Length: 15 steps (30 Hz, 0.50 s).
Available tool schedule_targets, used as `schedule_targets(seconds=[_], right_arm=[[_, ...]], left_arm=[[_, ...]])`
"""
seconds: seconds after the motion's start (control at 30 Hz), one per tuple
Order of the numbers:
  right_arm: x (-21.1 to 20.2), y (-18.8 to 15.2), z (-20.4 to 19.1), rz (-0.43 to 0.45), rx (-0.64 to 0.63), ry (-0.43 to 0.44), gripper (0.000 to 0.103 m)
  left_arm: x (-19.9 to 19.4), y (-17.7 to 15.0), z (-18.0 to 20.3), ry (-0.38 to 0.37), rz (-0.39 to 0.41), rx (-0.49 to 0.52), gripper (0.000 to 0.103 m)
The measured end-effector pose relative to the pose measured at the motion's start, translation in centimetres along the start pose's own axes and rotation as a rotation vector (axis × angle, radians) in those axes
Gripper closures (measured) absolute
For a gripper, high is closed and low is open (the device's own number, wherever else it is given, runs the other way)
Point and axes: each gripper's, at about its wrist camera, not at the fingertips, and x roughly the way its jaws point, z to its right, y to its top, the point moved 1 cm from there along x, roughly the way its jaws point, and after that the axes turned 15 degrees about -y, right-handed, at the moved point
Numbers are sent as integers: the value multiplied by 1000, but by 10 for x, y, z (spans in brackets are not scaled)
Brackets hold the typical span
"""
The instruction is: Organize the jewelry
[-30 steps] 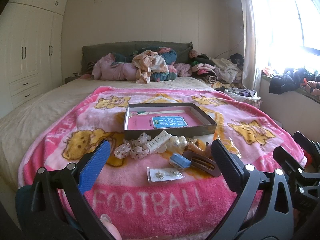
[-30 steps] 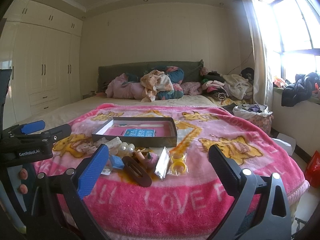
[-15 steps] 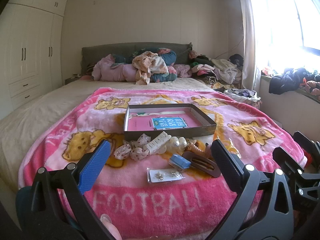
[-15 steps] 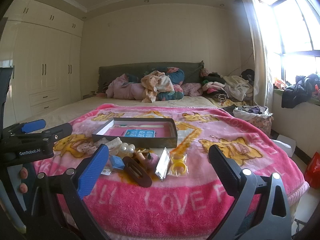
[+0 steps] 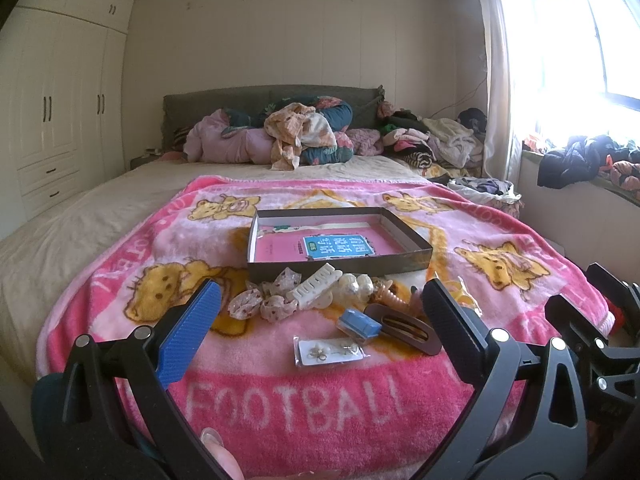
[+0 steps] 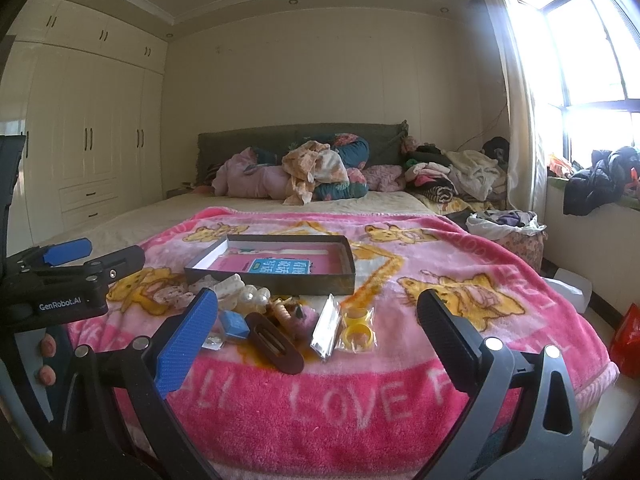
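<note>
A shallow dark box (image 5: 416, 260) with a pink and blue bottom lies open on the pink blanket (image 5: 304, 408); it also shows in the right wrist view (image 6: 280, 280). In front of it lies a heap of accessories: a cream claw clip (image 5: 316, 286), fabric scrunchies (image 5: 264, 300), a blue clip (image 5: 358, 326), a brown barrette (image 5: 404, 328), a packet of earrings (image 5: 330, 354). The right wrist view adds a silver packet (image 6: 326, 328) and yellow rings in a bag (image 6: 358, 330). My left gripper (image 5: 316, 328) and right gripper (image 6: 316, 324) are open and empty, short of the heap.
The bed carries piled clothes and pillows (image 5: 296, 136) at the headboard. A white wardrobe (image 5: 60, 112) stands left. A window sill with clothes (image 5: 580, 160) is right. A laundry heap (image 6: 504, 224) lies beside the bed.
Both grippers have crept slightly closer to the heap; nothing was taken hold of or moved.
</note>
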Motion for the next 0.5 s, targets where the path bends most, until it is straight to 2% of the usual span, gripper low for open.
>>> schedule_targets(seconds=[0.4, 0.5], right_arm=[[3, -3, -3, -16, -8, 5, 6], [8, -6, -8, -29, -14, 11, 6]], left_arm=[[1, 3, 2, 12, -8, 0, 10], [5, 9, -8, 18, -18, -14, 10]])
